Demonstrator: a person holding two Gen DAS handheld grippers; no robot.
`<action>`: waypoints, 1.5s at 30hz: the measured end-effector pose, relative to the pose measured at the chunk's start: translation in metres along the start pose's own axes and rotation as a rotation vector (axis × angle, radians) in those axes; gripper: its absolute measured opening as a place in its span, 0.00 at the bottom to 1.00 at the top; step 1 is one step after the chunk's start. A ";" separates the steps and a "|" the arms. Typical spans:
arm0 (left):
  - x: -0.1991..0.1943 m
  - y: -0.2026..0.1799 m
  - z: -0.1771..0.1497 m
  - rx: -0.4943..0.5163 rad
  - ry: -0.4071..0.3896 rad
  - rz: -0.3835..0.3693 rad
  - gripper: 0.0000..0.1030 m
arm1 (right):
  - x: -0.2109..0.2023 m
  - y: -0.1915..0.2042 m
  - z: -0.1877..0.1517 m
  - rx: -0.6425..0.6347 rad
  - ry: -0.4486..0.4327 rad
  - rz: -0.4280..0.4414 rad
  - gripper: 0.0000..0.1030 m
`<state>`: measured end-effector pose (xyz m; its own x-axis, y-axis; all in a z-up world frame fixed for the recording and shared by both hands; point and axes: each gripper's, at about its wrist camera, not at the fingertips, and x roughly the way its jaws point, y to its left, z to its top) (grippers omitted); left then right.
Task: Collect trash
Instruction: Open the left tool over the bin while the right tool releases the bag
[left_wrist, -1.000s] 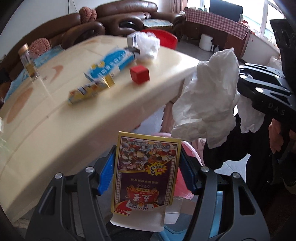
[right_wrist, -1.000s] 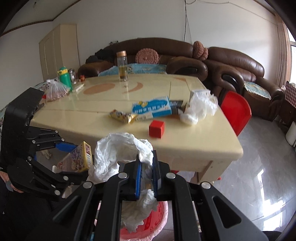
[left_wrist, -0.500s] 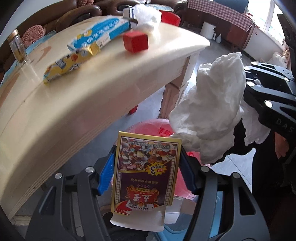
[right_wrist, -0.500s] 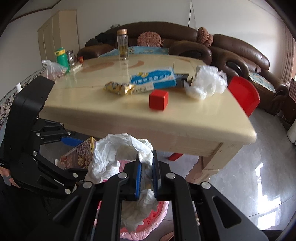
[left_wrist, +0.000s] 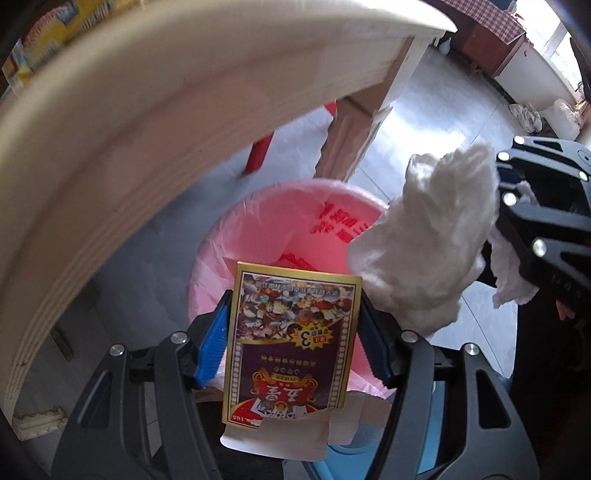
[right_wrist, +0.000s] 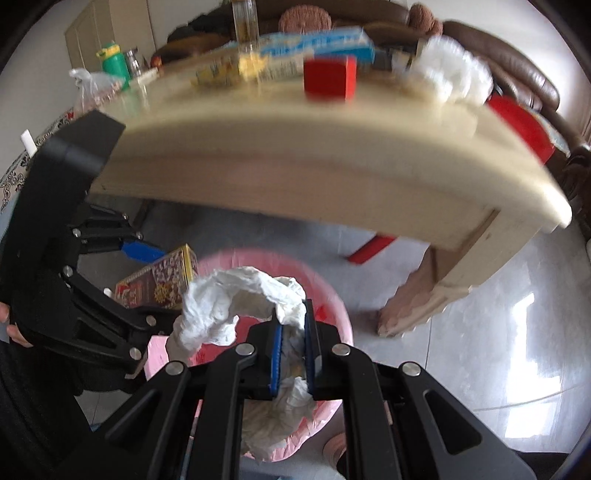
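Pink-lined bin sat below both my grippers: my left gripper clamped the card box upright, my right gripper pinched the crumpled tissue, both poised for dropping; more litter remained on the tabletop.

Brown sofa, glossy tiled floor

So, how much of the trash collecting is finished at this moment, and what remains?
Done: nothing can be confirmed inside the pink-lined bin.

In hand: the left gripper is shut on a playing-card box, and the right gripper is shut on a crumpled white tissue; both are above the bin, unreleased.

Left: a snack wrapper, a blue-and-white packet and a white plastic wad lie on the table.
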<state>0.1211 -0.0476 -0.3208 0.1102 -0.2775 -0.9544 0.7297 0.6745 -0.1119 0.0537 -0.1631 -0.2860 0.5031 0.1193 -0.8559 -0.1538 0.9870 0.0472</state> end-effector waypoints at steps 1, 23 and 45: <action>0.005 0.001 0.001 -0.004 0.012 -0.004 0.61 | 0.005 0.000 -0.001 -0.002 0.012 0.000 0.10; 0.052 0.016 0.001 -0.079 0.156 -0.008 0.61 | 0.067 0.009 -0.017 -0.042 0.190 0.039 0.13; 0.045 0.027 0.008 -0.110 0.155 0.051 0.72 | 0.077 0.008 -0.015 -0.005 0.230 0.096 0.73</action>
<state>0.1516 -0.0475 -0.3645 0.0338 -0.1387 -0.9898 0.6471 0.7578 -0.0841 0.0783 -0.1481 -0.3597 0.2790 0.1841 -0.9425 -0.1958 0.9717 0.1318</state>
